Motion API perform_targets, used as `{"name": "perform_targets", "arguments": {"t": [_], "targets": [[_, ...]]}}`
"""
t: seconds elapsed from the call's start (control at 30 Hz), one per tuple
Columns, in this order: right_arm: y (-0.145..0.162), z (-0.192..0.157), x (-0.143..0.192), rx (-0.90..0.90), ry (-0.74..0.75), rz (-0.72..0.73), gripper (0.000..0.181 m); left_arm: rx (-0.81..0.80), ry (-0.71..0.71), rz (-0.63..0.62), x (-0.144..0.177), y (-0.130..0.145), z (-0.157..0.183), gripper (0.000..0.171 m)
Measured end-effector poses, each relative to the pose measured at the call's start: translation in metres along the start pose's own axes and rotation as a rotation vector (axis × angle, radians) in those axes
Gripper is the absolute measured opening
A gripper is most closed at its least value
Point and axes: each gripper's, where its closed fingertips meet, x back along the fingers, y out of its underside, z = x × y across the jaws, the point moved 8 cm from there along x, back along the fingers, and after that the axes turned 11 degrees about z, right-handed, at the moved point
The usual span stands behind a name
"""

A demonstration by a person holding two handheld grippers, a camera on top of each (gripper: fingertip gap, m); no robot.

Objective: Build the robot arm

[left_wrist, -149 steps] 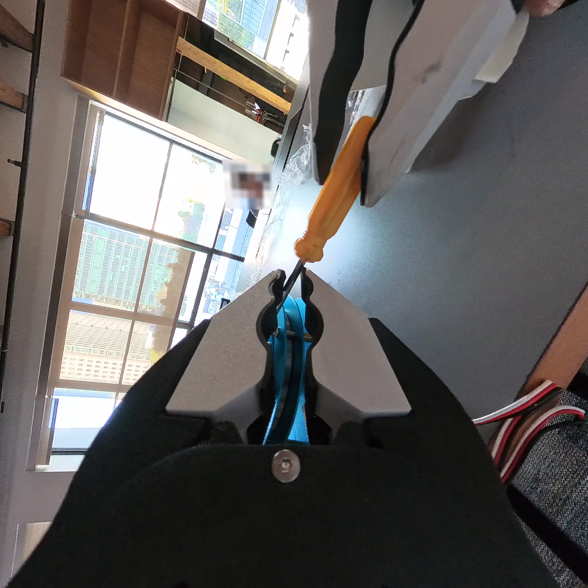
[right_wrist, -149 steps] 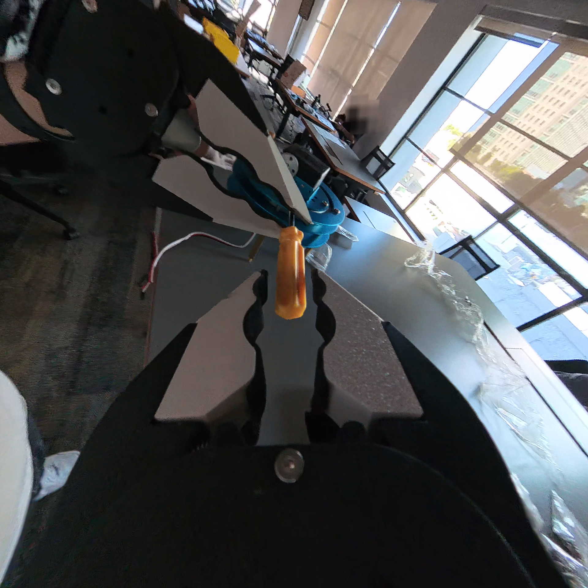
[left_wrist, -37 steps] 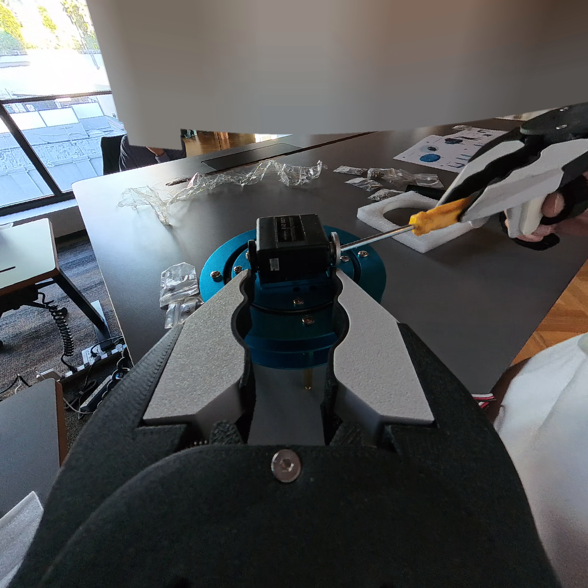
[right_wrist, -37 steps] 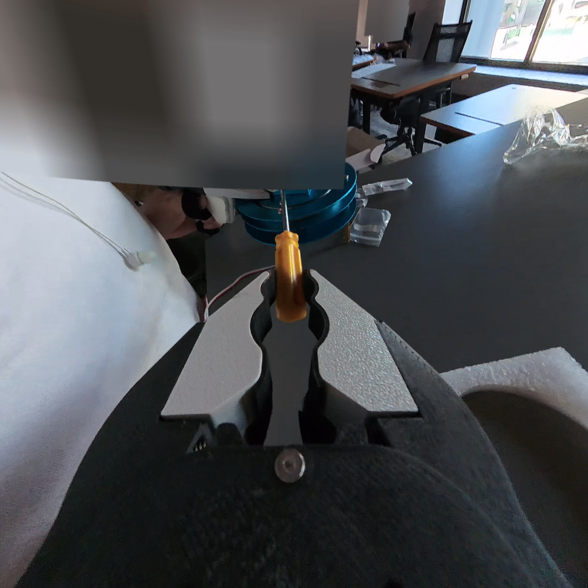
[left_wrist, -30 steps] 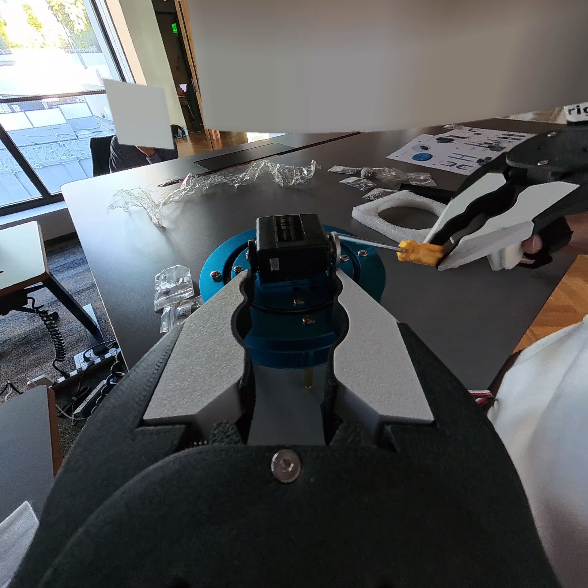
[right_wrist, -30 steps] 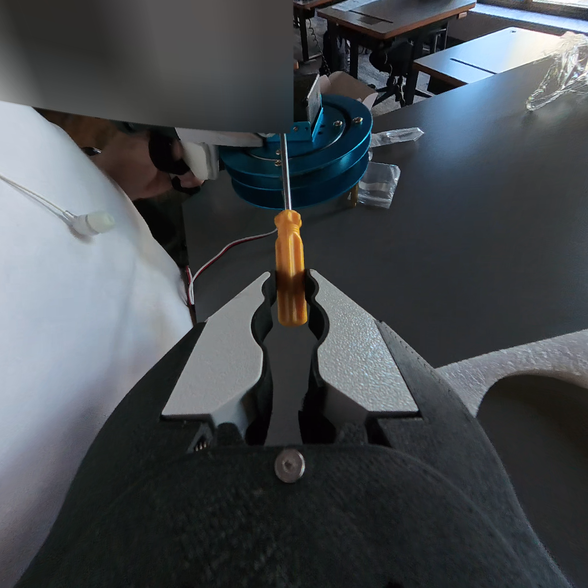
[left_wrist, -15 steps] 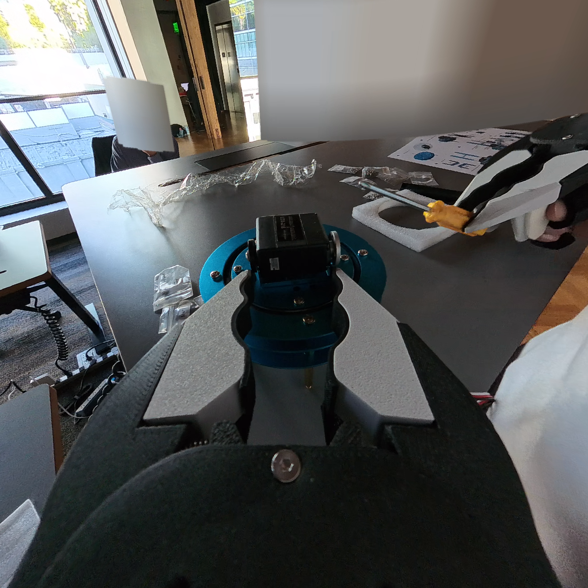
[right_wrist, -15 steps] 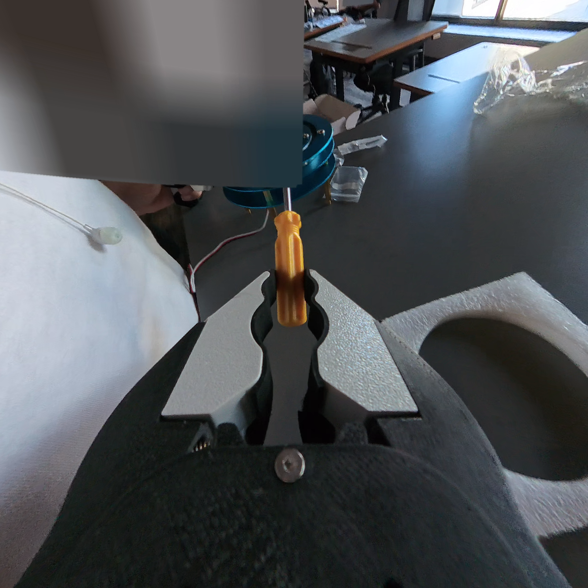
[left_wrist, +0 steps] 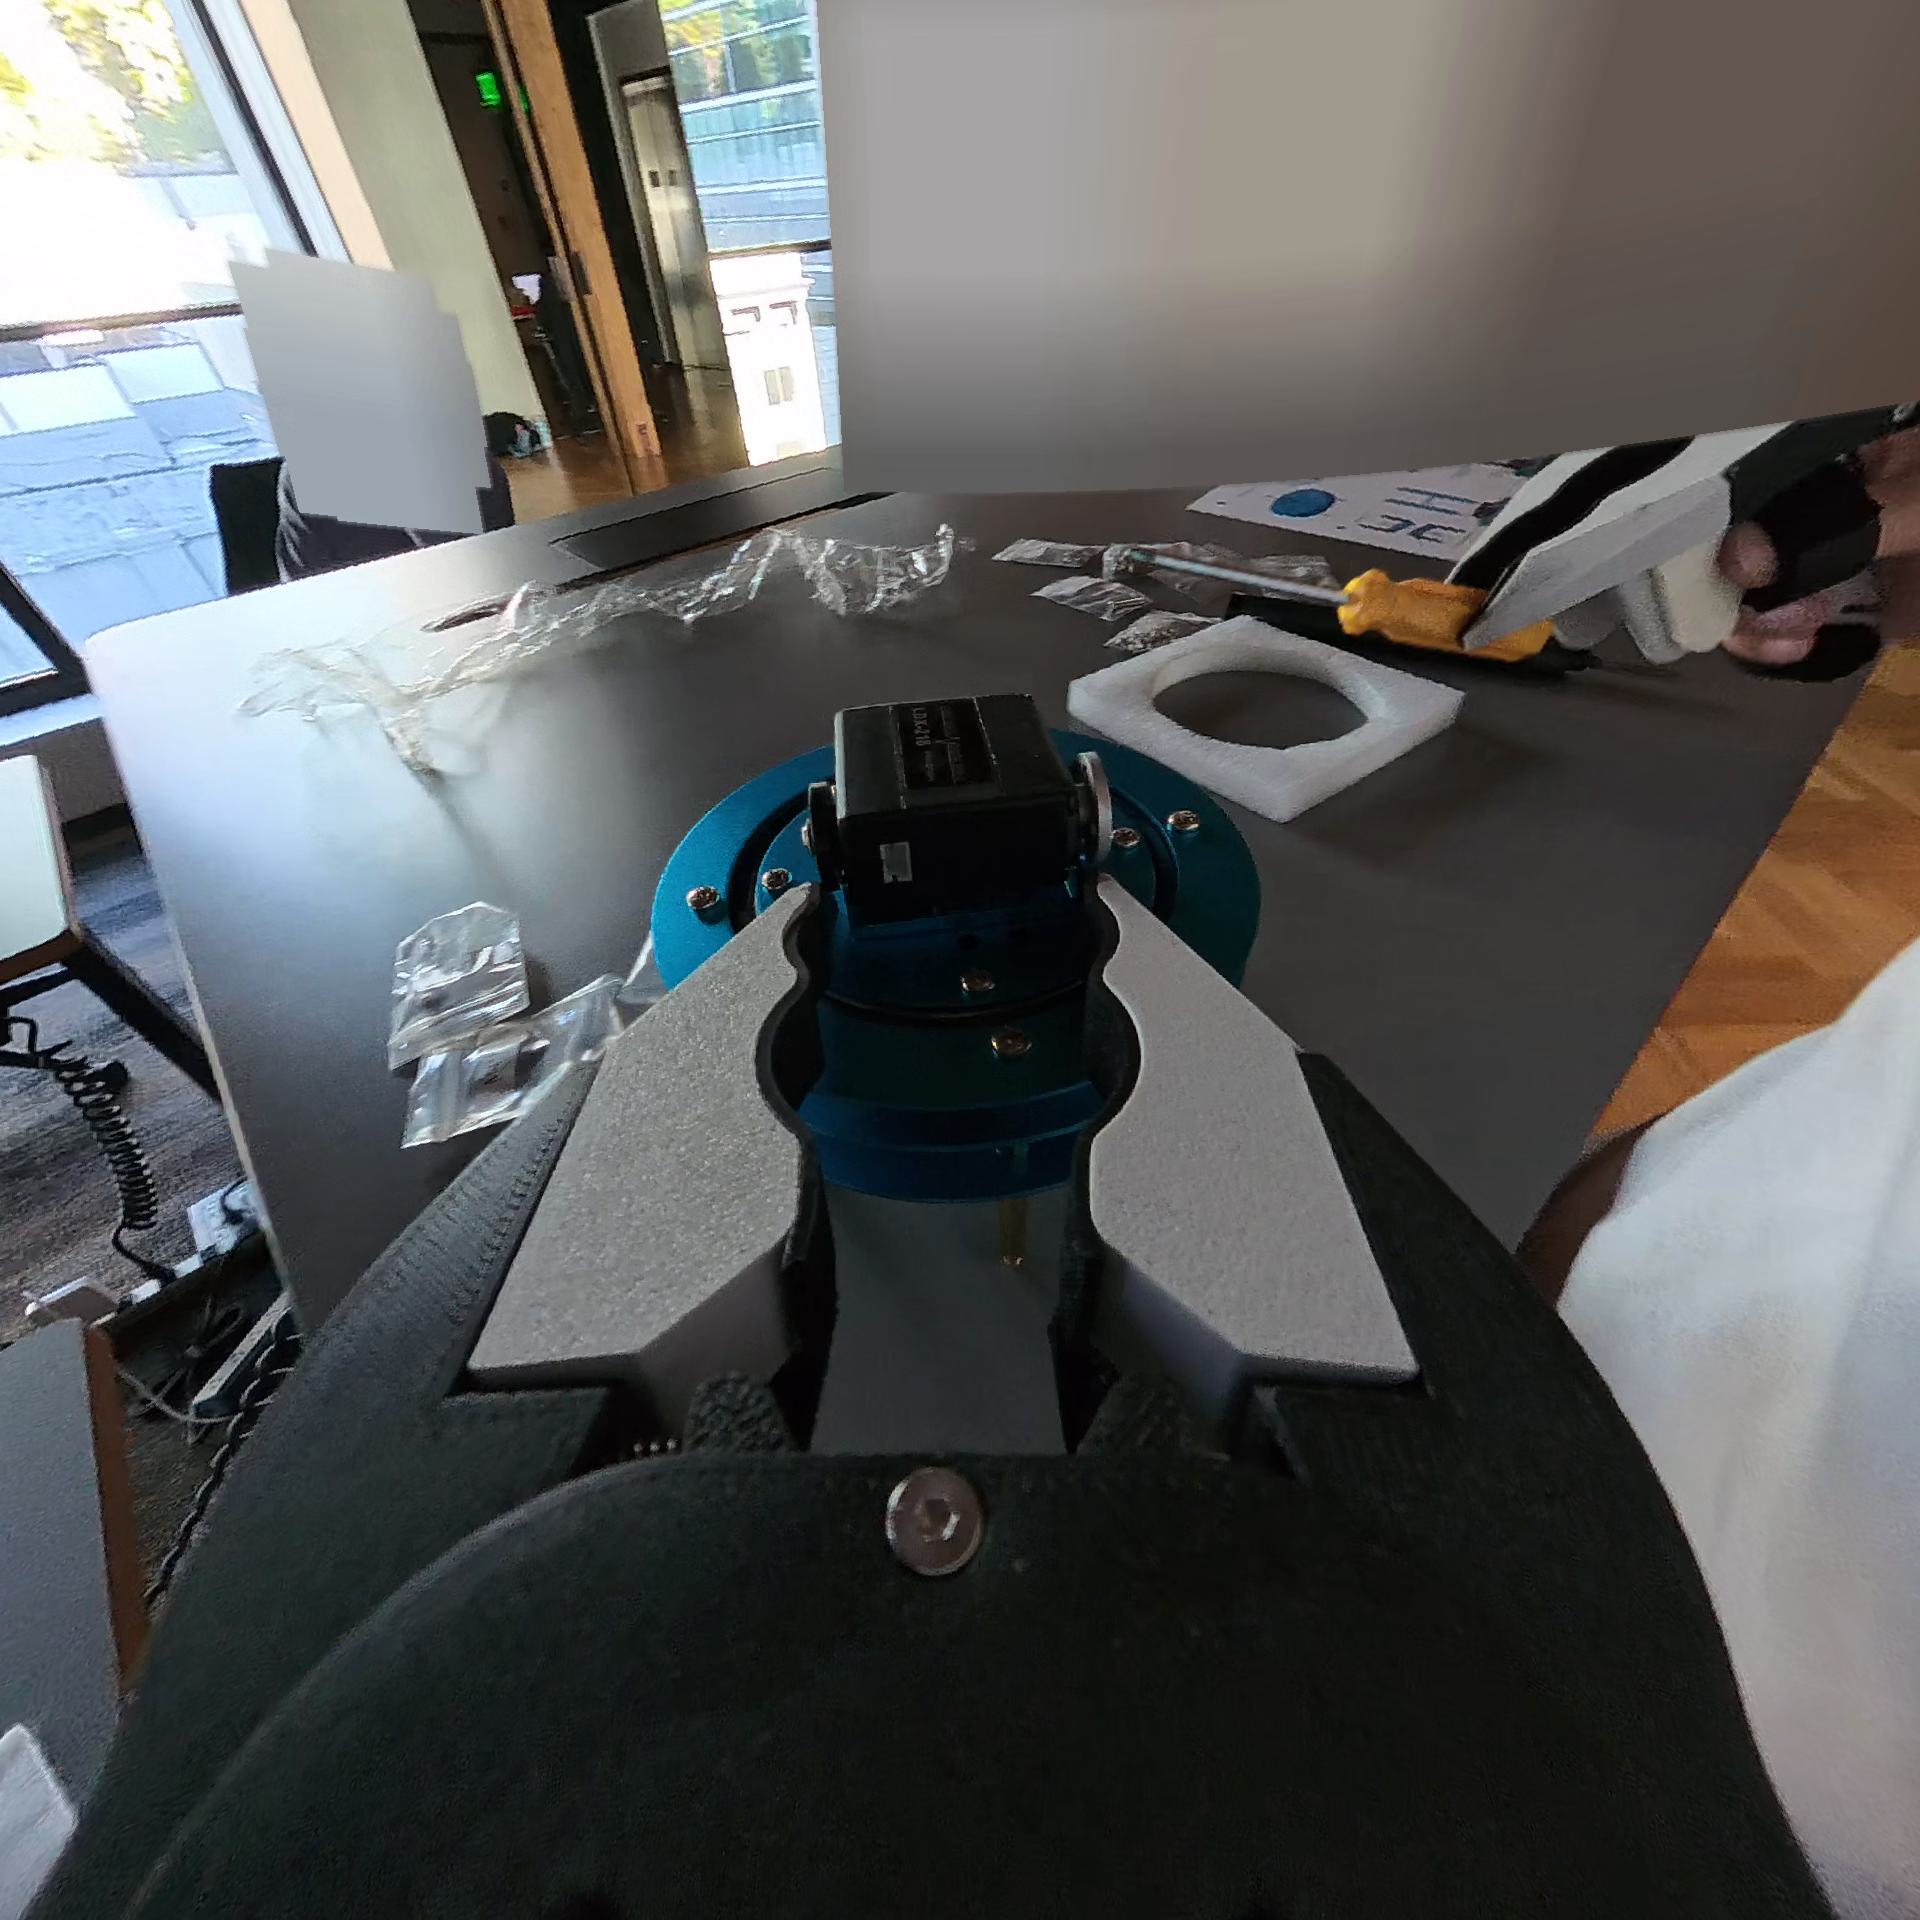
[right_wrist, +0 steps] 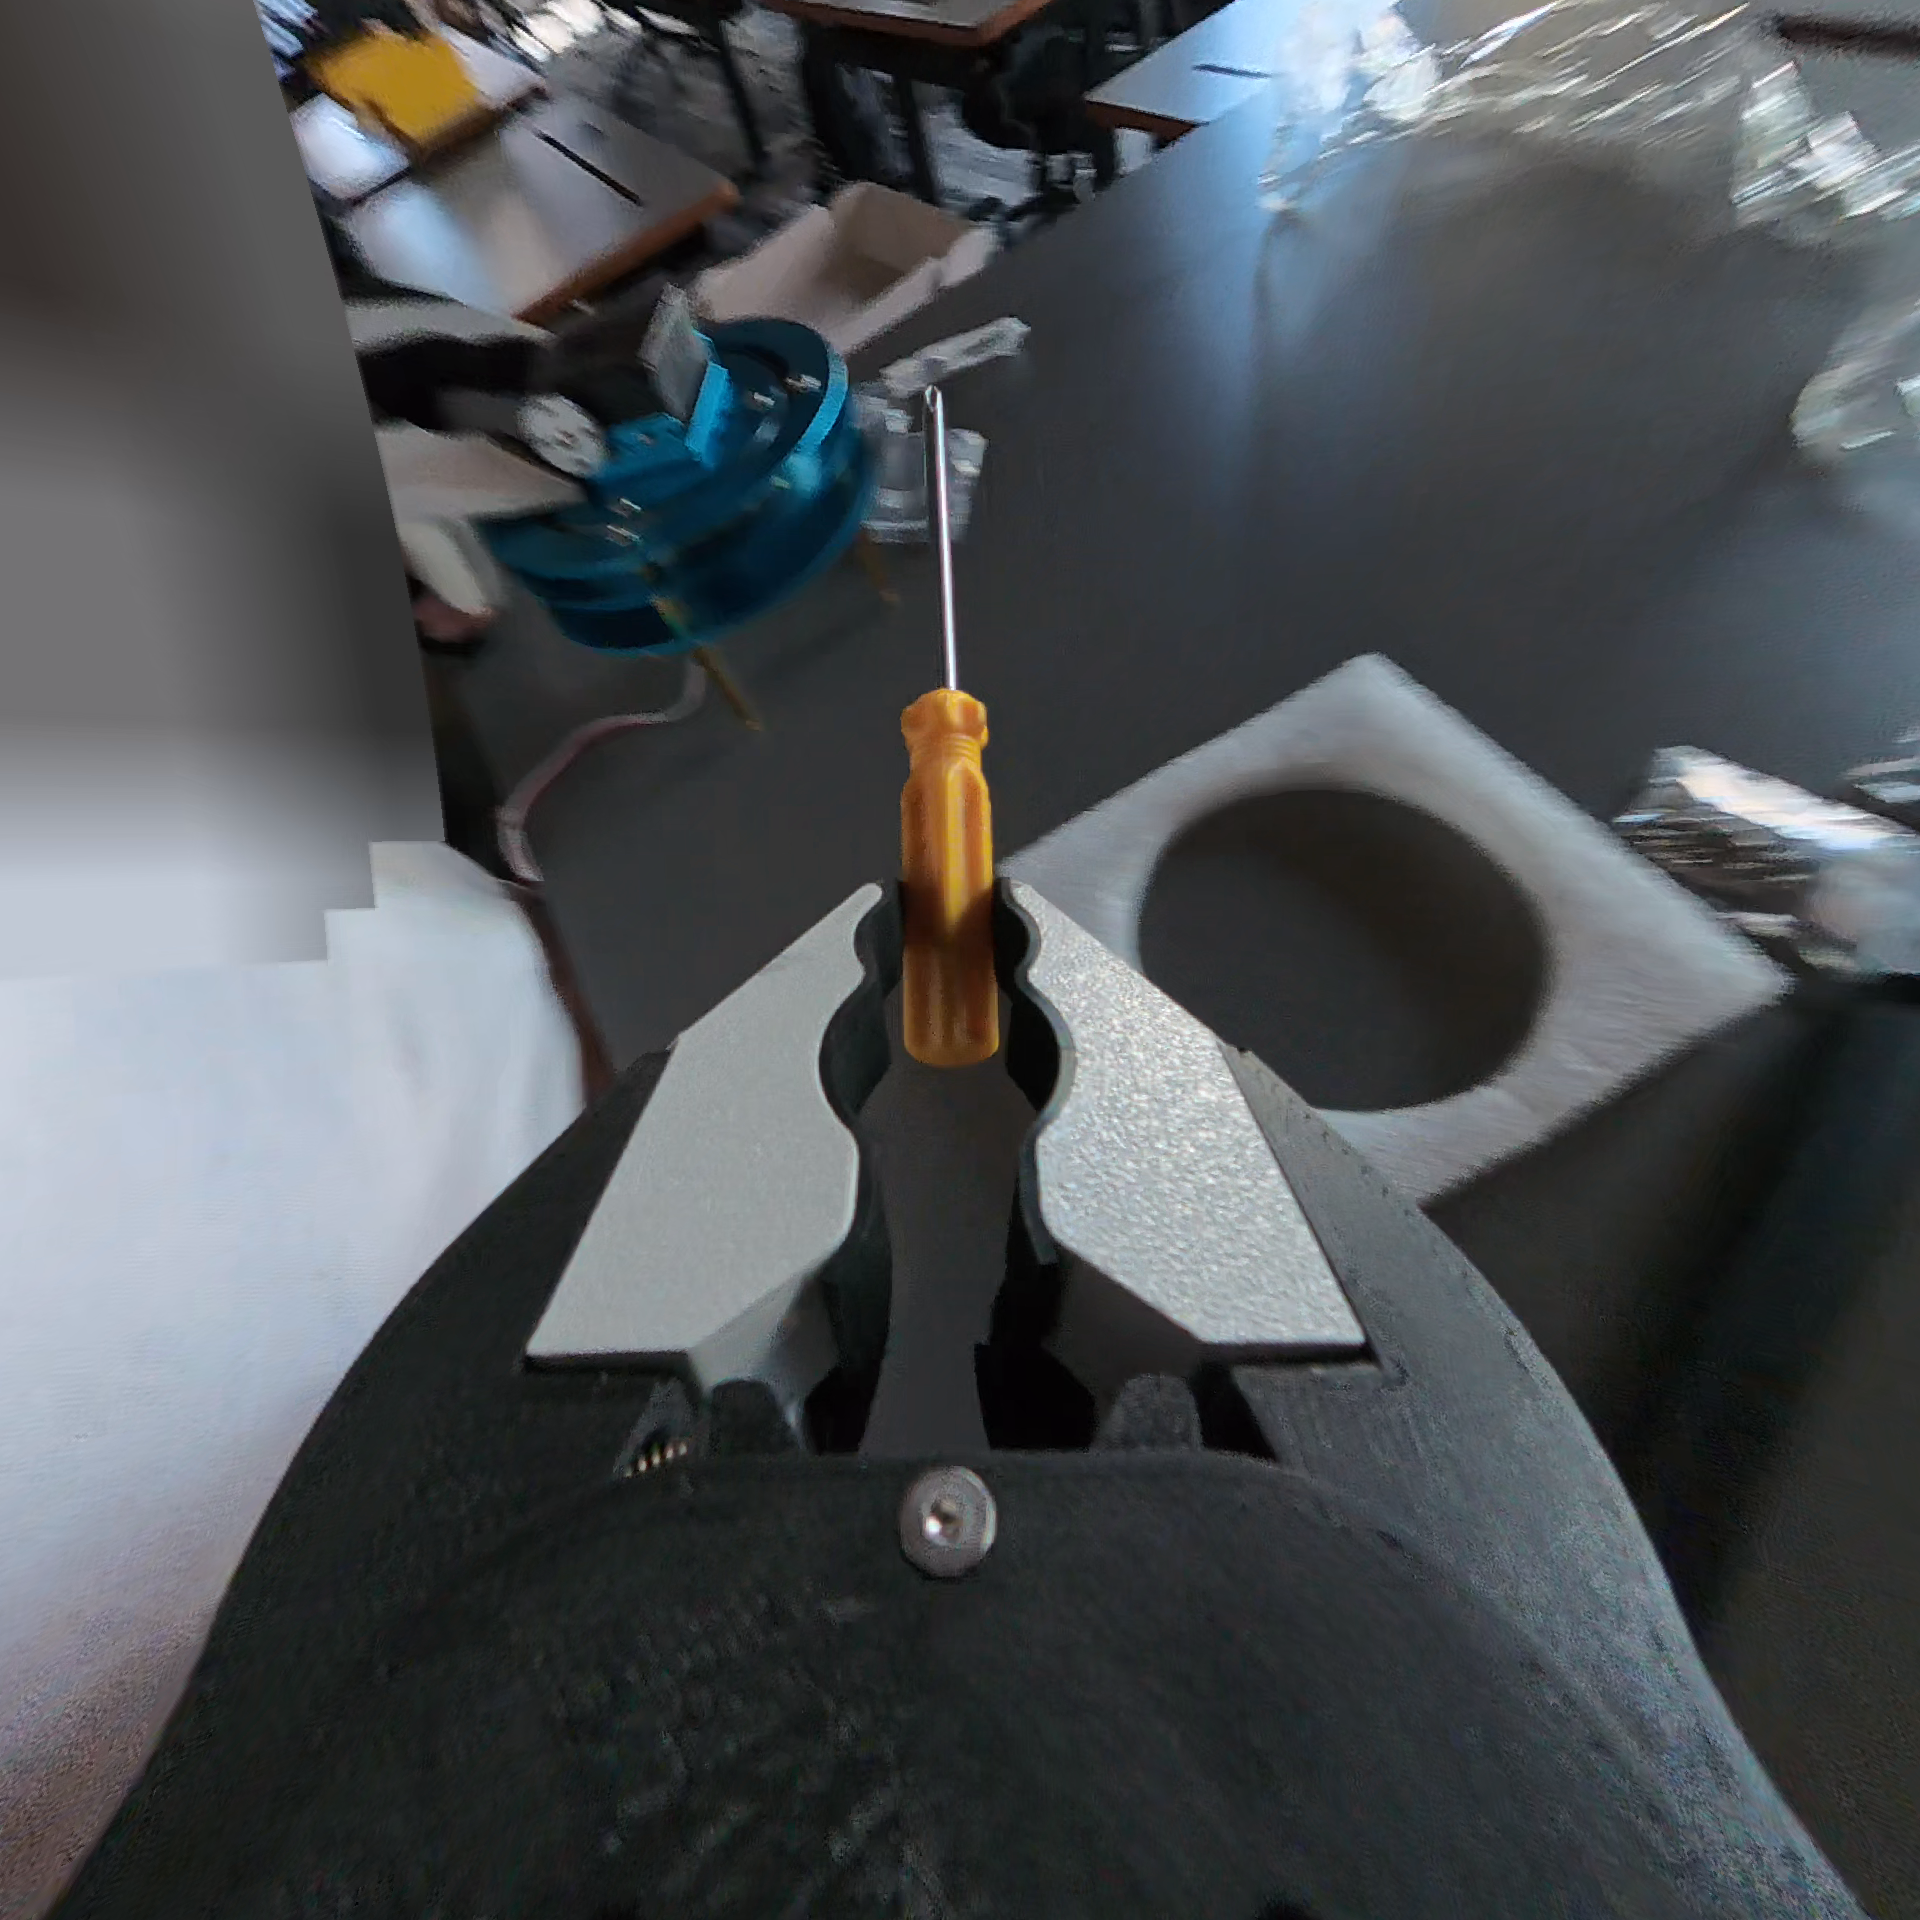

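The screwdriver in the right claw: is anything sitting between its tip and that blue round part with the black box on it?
Nothing visible does. The right gripper holds the screwdriver in the air, its tip clear of the blue disc assembly, with only bare dark table between. The white foam frame lies off to the side.

— Room, far side? 
— Large windows (left_wrist: 94, 343) at left, bright daylight; wood-framed doorway (left_wrist: 582, 312) with a lit green sign (left_wrist: 497, 88) above; wood floor (left_wrist: 1756, 904) at right, parquet pattern.

— Furniture? 
— Dark matte table (left_wrist: 436, 790); dark chair (left_wrist: 249, 540) behind its far corner. Further wood-edged desks (right_wrist: 582, 208) and grey carpet (left_wrist: 62, 1164) with a coiled black cable (left_wrist: 109, 1132) beyond.
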Motion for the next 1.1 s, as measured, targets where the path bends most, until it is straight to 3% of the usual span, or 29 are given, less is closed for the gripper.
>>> {"name": "perform_targets", "arguments": {"t": [0.17,0.23,0.33,0.43,0.53,0.63,0.77,0.9,1.0,1.1], "targets": [[0.005,-0.022,-0.014,-0.258,-0.210,0.005,0.015,-0.012,-0.004,-0.002,-0.006,-0.001,0.008,0.048],[0.004,-0.026,-0.016,-0.238,-0.217,-0.035,0.015,-0.050,0.005,0.005,0.002,-0.002,0.006,0.062],[0.000,-0.032,-0.020,-0.084,-0.172,-0.139,0.015,-0.060,0.069,0.012,0.010,-0.004,-0.004,0.063],[-0.010,-0.040,-0.025,0.039,-0.172,-0.162,0.015,-0.138,0.221,0.017,0.009,-0.015,-0.022,0.064],[-0.020,-0.045,-0.025,0.186,-0.150,-0.156,0.015,-0.177,0.505,0.002,-0.003,-0.031,-0.037,0.063],[-0.024,-0.043,-0.025,0.339,-0.103,-0.145,0.015,-0.111,0.782,0.006,-0.027,-0.040,-0.048,0.064],[-0.025,-0.041,-0.029,0.394,-0.069,-0.168,0.015,-0.026,1.015,-0.053,-0.059,-0.032,-0.056,0.065],[-0.023,-0.053,-0.031,0.470,-0.055,-0.203,0.015,0.000,1.149,-0.074,-0.066,-0.022,-0.053,0.070],[-0.018,-0.055,-0.035,0.525,-0.041,-0.226,0.016,0.012,1.194,-0.057,-0.067,-0.022,-0.059,0.051],[-0.018,-0.056,-0.038,0.544,-0.050,-0.219,0.016,0.014,1.218,-0.054,-0.068,-0.021,-0.061,0.046]]}}
